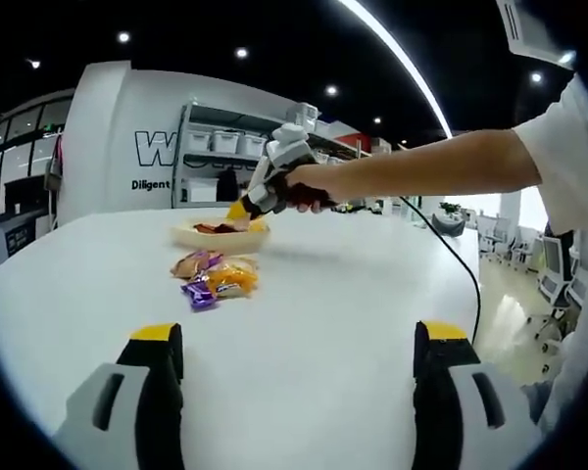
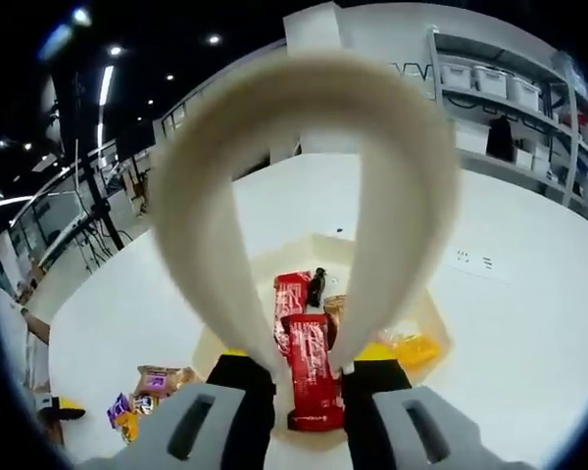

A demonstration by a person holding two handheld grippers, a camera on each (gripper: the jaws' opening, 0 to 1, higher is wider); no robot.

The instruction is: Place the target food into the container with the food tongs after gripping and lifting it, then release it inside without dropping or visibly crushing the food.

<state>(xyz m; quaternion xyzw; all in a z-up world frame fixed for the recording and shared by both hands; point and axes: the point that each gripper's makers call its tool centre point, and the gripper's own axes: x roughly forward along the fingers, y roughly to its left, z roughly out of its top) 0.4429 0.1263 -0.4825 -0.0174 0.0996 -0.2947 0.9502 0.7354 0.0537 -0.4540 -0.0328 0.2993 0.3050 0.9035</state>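
My right tool [image 2: 309,377] clamped on cream plastic food tongs [image 2: 304,147], red wrapped snack bar [image 2: 312,377] beneath in shallow cream tray [image 2: 433,311], my left tool [image 1: 299,343] spread apart over white table [image 1: 353,294], wrapped snacks [image 1: 216,276] ahead.

The white wall [image 1: 108,137] carries a large "W" and, below it, the word "Diligent".

Bare desk [image 1: 304,362] lies open ahead of the left gripper [image 1: 299,367], up to the heap of snack packets [image 1: 216,277]. Beyond them, the right gripper [image 1: 243,208] and the person's arm [image 1: 421,168] bar the way over the container [image 1: 219,233]. In the right gripper view, the looped tongs [image 2: 289,211] arch over that container, crowding it.
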